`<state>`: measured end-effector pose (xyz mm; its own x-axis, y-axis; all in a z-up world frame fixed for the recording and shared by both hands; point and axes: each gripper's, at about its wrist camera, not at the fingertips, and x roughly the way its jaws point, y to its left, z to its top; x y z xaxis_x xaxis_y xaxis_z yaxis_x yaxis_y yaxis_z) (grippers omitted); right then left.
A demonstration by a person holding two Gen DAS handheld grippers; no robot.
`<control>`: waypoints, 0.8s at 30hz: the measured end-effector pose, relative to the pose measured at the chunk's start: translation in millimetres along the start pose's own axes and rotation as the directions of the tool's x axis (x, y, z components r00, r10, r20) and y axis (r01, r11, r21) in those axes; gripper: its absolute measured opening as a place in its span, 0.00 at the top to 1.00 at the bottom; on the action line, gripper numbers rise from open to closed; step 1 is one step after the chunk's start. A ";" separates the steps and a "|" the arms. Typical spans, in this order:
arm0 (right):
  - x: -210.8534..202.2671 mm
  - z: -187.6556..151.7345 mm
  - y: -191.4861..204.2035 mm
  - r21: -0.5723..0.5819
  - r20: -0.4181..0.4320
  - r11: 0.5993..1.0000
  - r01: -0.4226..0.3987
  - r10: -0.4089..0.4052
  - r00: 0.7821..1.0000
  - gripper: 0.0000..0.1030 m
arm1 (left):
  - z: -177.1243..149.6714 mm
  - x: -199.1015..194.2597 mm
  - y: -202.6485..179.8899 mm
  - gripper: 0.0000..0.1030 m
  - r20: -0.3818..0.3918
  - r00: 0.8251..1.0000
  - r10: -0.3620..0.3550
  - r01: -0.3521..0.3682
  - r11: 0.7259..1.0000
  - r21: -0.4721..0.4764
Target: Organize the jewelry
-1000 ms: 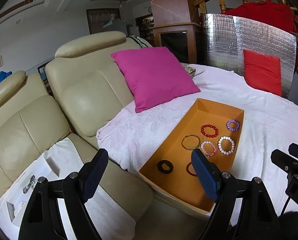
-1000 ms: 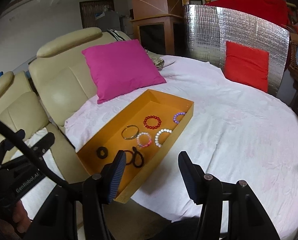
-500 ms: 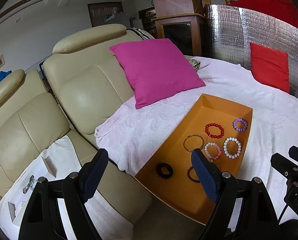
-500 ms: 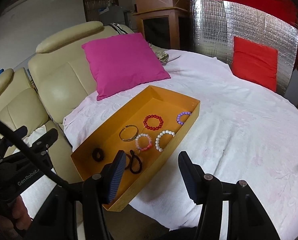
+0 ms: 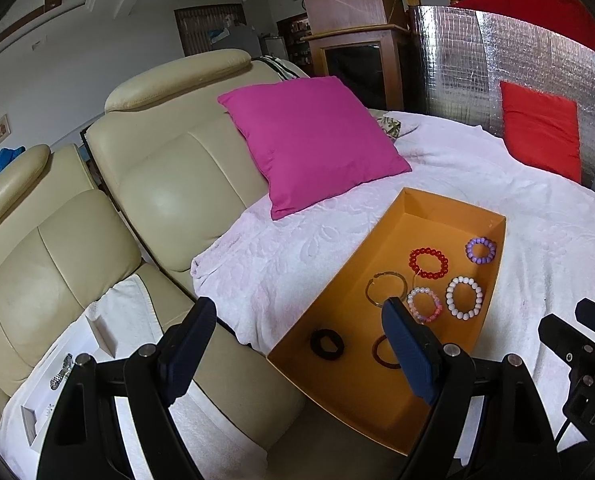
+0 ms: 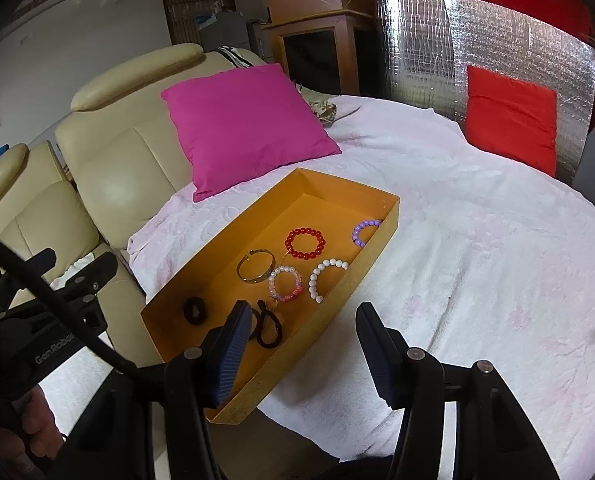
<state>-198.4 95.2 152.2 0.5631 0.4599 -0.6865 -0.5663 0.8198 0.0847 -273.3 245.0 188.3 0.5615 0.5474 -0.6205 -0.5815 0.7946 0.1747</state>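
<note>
An orange tray [image 5: 337,280] lies on the white-covered table. It holds a red bead bracelet [image 5: 428,263], a purple one [image 5: 480,250], a white one [image 5: 464,296], a pink one [image 5: 424,304], a gold bangle [image 5: 385,288], a black scrunchie [image 5: 327,343] and a dark hair tie [image 5: 381,354]. My left gripper [image 5: 297,308] hovers open before the tray's near left corner, empty. My right gripper [image 6: 303,312] stands open and empty over the tray's [image 6: 217,248] near right wall, just short of the black hair ties [image 6: 267,326]. A watch [image 5: 60,374] lies in a white box on the sofa seat.
A pink cushion [image 5: 313,140] leans against the cream sofa [image 5: 165,184] behind the tray. A red cushion [image 6: 511,116] rests on a silver foil panel [image 6: 429,40] at the table's far side. White cloth [image 6: 477,260] stretches right of the tray. A hand [image 6: 29,428] holds the left gripper.
Both views have drifted a little nearer the tray, which now sits slightly further right in each picture. Neither gripper's jaws have changed width.
</note>
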 end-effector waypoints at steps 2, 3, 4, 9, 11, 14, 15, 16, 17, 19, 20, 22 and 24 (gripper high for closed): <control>-2.5 -0.2 3.6 -0.008 0.007 1.000 0.000 0.000 1.000 0.43 | 0.4 -1.0 2.4 0.17 0.004 1.000 -0.001 0.001 1.000 -0.002; -3.3 -0.2 4.6 -0.009 0.009 1.000 0.001 -0.001 1.000 0.43 | 0.5 -1.8 3.6 0.17 0.006 1.000 -0.001 0.001 1.000 -0.005; -4.5 -0.3 6.2 -0.011 0.011 1.000 0.001 -0.001 1.000 0.43 | 0.6 -2.1 4.5 0.17 0.007 1.000 -0.002 0.002 1.000 -0.007; -7.4 -2.2 11.6 -0.014 0.012 1.000 0.001 -0.001 1.000 0.43 | 0.0 -3.8 7.2 0.17 0.005 1.000 -0.007 0.007 1.000 -0.014; -8.8 -2.8 13.8 -0.017 0.011 1.000 -0.001 0.001 1.000 0.43 | -0.5 -4.8 7.8 0.17 0.004 1.000 -0.003 0.003 1.000 -0.012; -10.9 -3.5 16.0 -0.020 0.014 1.000 -0.004 0.004 1.000 0.43 | -0.3 -5.5 8.2 0.17 0.006 1.000 -0.005 0.005 1.000 -0.012; -11.2 -3.5 16.2 -0.019 0.014 1.000 -0.005 0.005 1.000 0.43 | -0.2 -6.4 8.1 0.17 0.008 1.000 -0.001 0.001 1.000 -0.013; -11.7 -3.5 16.4 -0.019 0.015 1.000 -0.006 0.006 1.000 0.43 | -0.3 -7.2 8.5 0.17 0.009 1.000 -0.001 0.001 1.000 -0.014; -12.2 -3.5 16.2 -0.018 0.016 1.000 -0.008 0.008 1.000 0.43 | -0.4 -8.1 8.6 0.17 0.010 1.000 -0.002 0.003 1.000 -0.014; -12.0 -3.5 16.6 -0.017 0.016 1.000 -0.007 0.008 1.000 0.43 | 0.0 -9.3 7.7 0.17 0.013 1.000 0.001 -0.001 1.000 -0.011; -12.2 -3.6 16.4 -0.016 0.016 1.000 -0.008 0.008 1.000 0.43 | -0.1 -10.0 7.4 0.17 0.014 1.000 0.001 -0.001 1.000 -0.009; -12.5 -3.8 15.7 -0.012 0.015 1.000 -0.010 0.010 1.000 0.43 | -0.2 -11.7 6.1 0.17 0.016 1.000 0.001 -0.001 1.000 -0.006; -12.4 -3.9 14.6 -0.009 0.014 1.000 -0.012 0.012 1.000 0.43 | 0.0 -13.1 4.9 0.17 0.017 1.000 0.005 -0.005 1.000 -0.002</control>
<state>-216.0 100.2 159.1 0.5646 0.4745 -0.6753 -0.5781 0.8113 0.0868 -283.4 241.8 197.3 0.5688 0.5555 -0.6065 -0.5850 0.7916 0.1763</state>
